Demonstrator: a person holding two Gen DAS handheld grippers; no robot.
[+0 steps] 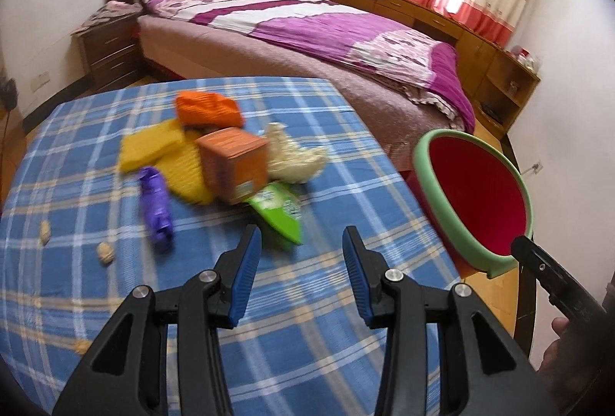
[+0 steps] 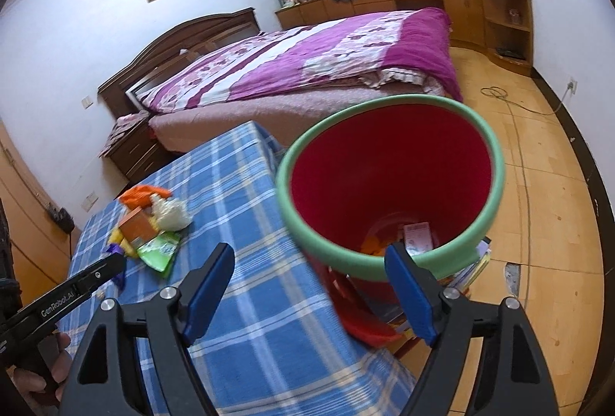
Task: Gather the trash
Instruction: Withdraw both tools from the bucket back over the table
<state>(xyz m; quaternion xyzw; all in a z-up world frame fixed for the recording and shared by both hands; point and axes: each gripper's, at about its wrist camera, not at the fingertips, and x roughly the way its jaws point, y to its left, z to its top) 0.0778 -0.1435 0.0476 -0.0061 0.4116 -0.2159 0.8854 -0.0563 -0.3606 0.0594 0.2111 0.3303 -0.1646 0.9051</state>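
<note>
Left wrist view: green wrapper (image 1: 277, 212) on the checked surface (image 1: 96, 300), long axis running 11 to 5 o'clock, beside trash. Left gripper (image 1: 301, 243) open, empty. Right gripper (image 2: 309, 258) open at the red bin (image 2: 388, 185); bedroom bed (image 1: 307, 32) behind.

Left wrist view looks steeply down, close over the blue plaid cloth-covered worktop (image 1: 96, 300); right wrist view, tilted, faces its edge. Both share the red, green-rimmed plastic bin (image 1: 424, 162) (image 2: 496, 162) at three o'clock.

The trash pile (image 1: 215, 154) on the blue table (image 1: 96, 300) looks blurry. The bin's (image 2: 388, 185) bottom hides behind its green rim, and the papers inside are too small to read.
</note>
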